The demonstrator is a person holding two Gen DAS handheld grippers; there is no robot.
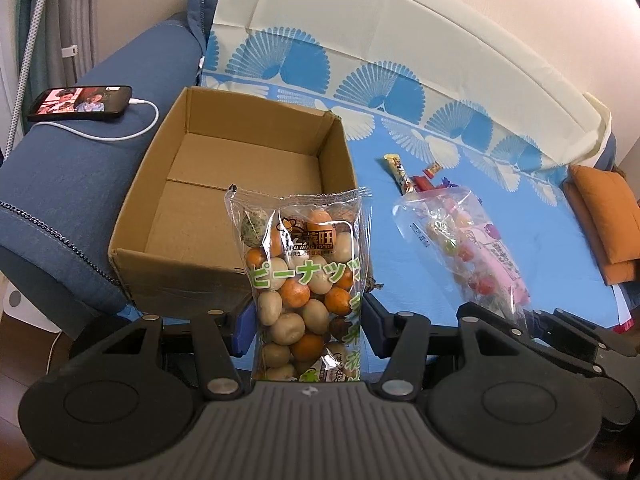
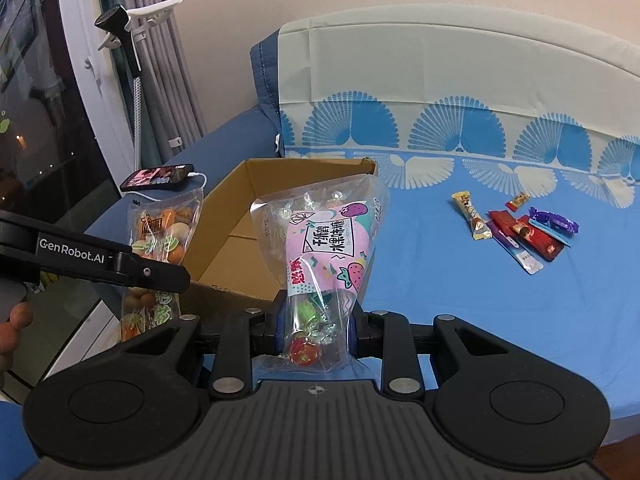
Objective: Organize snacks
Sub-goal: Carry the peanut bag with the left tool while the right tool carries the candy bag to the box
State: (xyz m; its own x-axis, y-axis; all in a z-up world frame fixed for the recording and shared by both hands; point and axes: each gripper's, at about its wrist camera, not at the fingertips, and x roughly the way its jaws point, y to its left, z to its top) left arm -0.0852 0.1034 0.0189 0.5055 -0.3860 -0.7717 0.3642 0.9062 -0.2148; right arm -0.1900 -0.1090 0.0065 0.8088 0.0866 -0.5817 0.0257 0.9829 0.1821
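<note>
left hand-held gripper [image 1: 308, 332] clamps the peanut bag [image 1: 302, 280] at the near wall of the empty cardboard box [image 1: 240, 168], right hand-held gripper [image 2: 316, 328] pinches the candy bag [image 2: 324, 248] toward three o'clock, so carry each over the rim before letting go.

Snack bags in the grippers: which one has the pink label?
The candy bag in the right gripper: pink strawberry label, wrapped sweets inside. The peanut bag in the left gripper has green lettering.
</note>
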